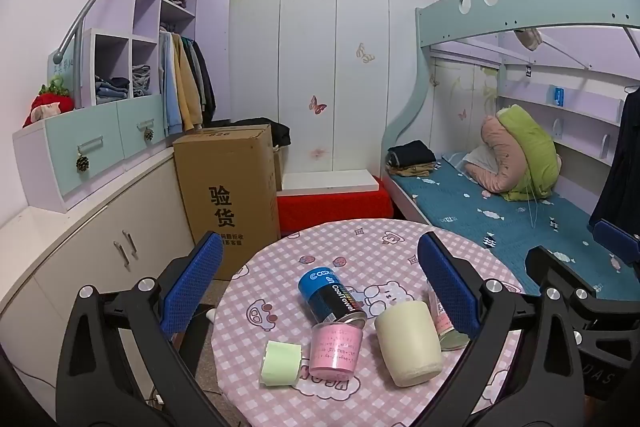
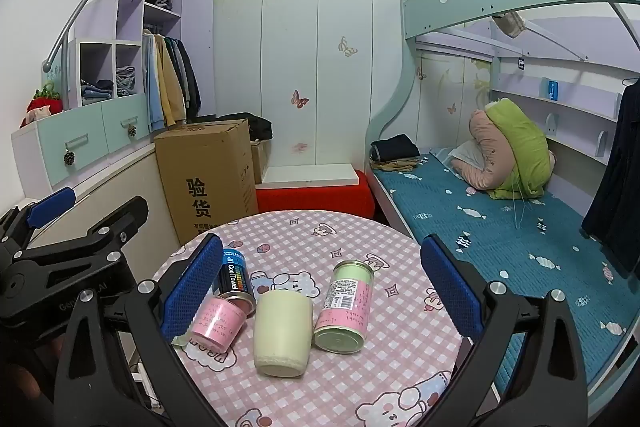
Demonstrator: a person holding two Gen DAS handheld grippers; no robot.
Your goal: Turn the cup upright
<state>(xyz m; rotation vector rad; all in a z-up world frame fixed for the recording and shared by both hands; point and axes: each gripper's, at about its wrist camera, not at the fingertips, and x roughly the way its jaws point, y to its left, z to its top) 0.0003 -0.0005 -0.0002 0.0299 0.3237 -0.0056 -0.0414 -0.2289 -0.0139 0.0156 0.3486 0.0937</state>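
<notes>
Cream cup (image 2: 283,333) inverted on table (image 2: 360,379), 6 o'clock between right tongs (image 2: 322,291); both tongs gape, empty; left tongs (image 1: 320,291) similarly near.

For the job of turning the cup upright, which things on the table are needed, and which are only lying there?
Needed:
cream cup, lying on its side
left claw, open
right claw, open

Only lying there:
blue and black can
pink container
green roll
green and pink can
</notes>
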